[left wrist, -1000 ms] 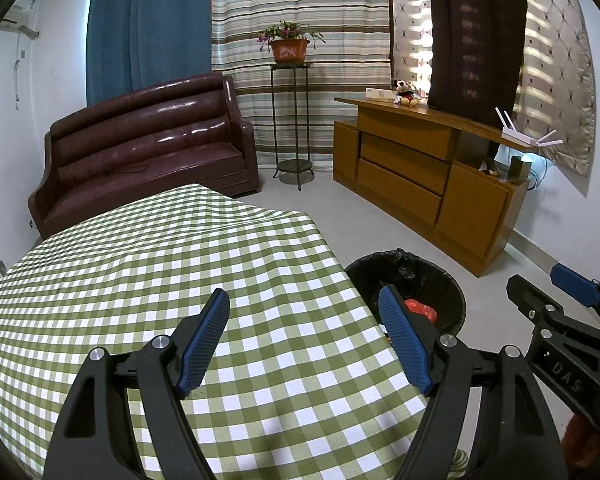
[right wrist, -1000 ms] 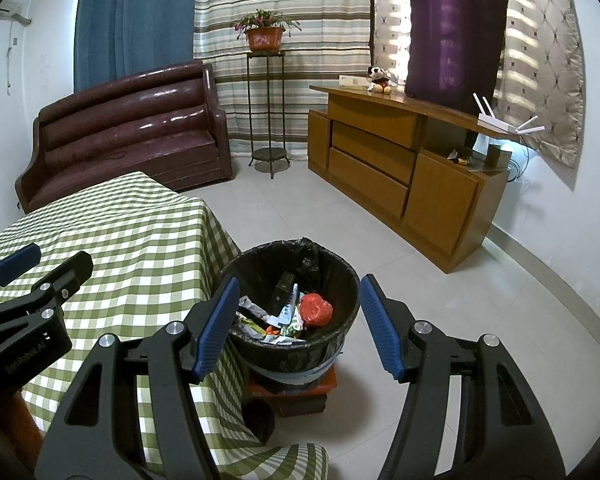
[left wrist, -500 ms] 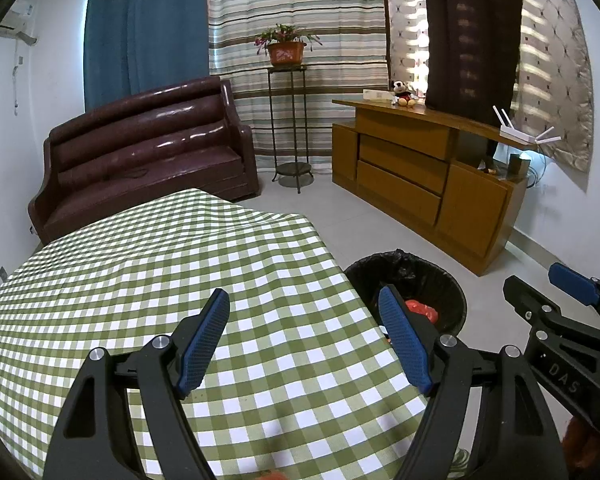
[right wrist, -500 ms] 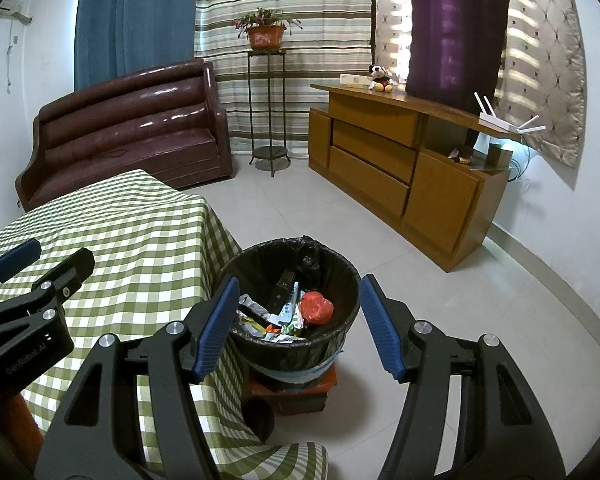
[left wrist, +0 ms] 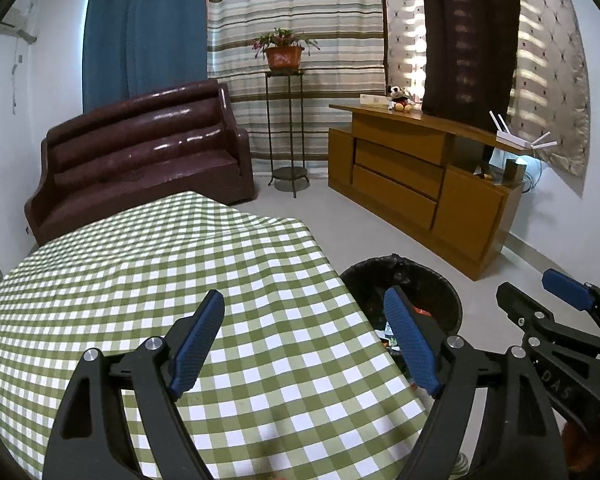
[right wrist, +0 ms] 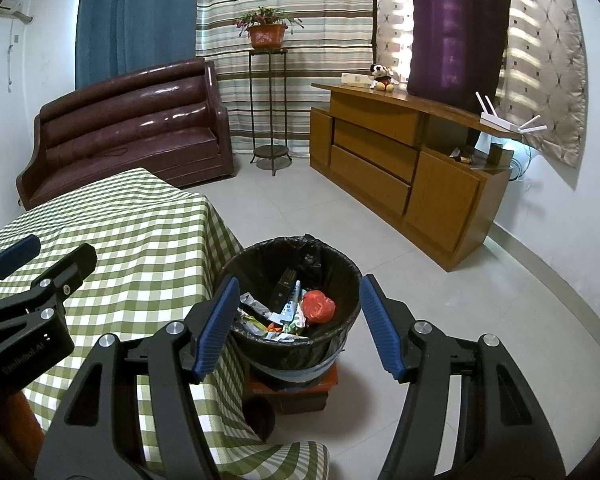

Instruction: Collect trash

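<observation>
A black-lined trash bin (right wrist: pixel 260 256) stands on the floor beside the table's right edge; it also shows in the left wrist view (left wrist: pixel 432 284). Inside lie several wrappers (right wrist: pixel 256 308), a dark box and a red crumpled piece (right wrist: pixel 318 306). My right gripper (right wrist: pixel 296 324) is open and empty, held above the bin's near rim. My left gripper (left wrist: pixel 304 340) is open and empty, above the green checked tablecloth (left wrist: pixel 140 264) near its right edge. Each gripper shows in the other's view: the left in the right wrist view (right wrist: pixel 40 264), the right in the left wrist view (left wrist: pixel 548 300).
A brown leather sofa (left wrist: pixel 140 160) stands behind the table. A wooden sideboard (right wrist: pixel 400 172) runs along the right wall with a router and a plush toy on it. A plant stand (right wrist: pixel 268 100) is by the striped curtain. The bin rests on a reddish box (right wrist: pixel 300 388).
Both grippers stay open and nearly still. The left wrist view has drifted slightly back and up over the table.
</observation>
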`<state>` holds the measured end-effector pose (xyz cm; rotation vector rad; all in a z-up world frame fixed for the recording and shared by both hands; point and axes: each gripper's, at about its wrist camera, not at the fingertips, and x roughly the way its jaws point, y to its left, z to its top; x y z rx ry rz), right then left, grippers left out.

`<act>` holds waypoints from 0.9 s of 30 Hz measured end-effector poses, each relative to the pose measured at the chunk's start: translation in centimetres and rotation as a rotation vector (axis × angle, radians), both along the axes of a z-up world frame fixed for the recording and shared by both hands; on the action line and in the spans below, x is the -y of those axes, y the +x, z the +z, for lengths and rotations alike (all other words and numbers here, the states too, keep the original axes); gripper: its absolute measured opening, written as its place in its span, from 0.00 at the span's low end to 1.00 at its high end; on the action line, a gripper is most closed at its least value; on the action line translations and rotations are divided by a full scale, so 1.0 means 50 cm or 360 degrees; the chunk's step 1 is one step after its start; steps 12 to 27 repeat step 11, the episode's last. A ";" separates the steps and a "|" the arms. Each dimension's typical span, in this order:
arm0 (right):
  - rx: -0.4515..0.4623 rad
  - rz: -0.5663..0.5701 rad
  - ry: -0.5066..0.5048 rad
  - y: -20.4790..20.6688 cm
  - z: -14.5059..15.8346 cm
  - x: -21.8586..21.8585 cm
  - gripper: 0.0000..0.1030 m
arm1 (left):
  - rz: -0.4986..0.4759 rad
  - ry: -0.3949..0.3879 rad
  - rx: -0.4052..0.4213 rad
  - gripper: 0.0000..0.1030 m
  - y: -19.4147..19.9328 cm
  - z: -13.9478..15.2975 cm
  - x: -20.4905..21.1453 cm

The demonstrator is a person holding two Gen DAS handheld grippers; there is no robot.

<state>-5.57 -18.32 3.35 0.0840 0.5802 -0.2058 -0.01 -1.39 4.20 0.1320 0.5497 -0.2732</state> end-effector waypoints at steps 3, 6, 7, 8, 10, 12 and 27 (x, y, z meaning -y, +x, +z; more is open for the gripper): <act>-0.0001 0.0001 0.0001 0.000 0.000 0.000 0.59 | 0.0001 0.0009 0.0004 0.77 0.001 -0.001 -0.001; -0.0001 0.0002 0.0001 -0.001 0.001 0.000 0.59 | 0.0014 0.0014 -0.0006 0.77 0.001 -0.003 -0.003; -0.0001 0.0003 0.0001 -0.002 0.002 -0.001 0.59 | 0.0017 0.0014 -0.0014 0.77 0.004 -0.004 -0.006; -0.0001 0.0003 -0.0001 0.000 0.001 -0.001 0.59 | 0.0019 0.0015 -0.0021 0.77 0.005 -0.005 -0.009; -0.0005 0.0008 -0.0003 -0.002 -0.001 -0.003 0.59 | 0.0025 0.0011 -0.0041 0.77 0.009 -0.008 -0.014; -0.0009 0.0013 -0.0004 -0.003 -0.004 -0.006 0.59 | 0.0033 0.0009 -0.0052 0.77 0.011 -0.009 -0.018; -0.0009 0.0013 -0.0004 -0.003 -0.004 -0.006 0.59 | 0.0033 0.0009 -0.0052 0.77 0.011 -0.009 -0.018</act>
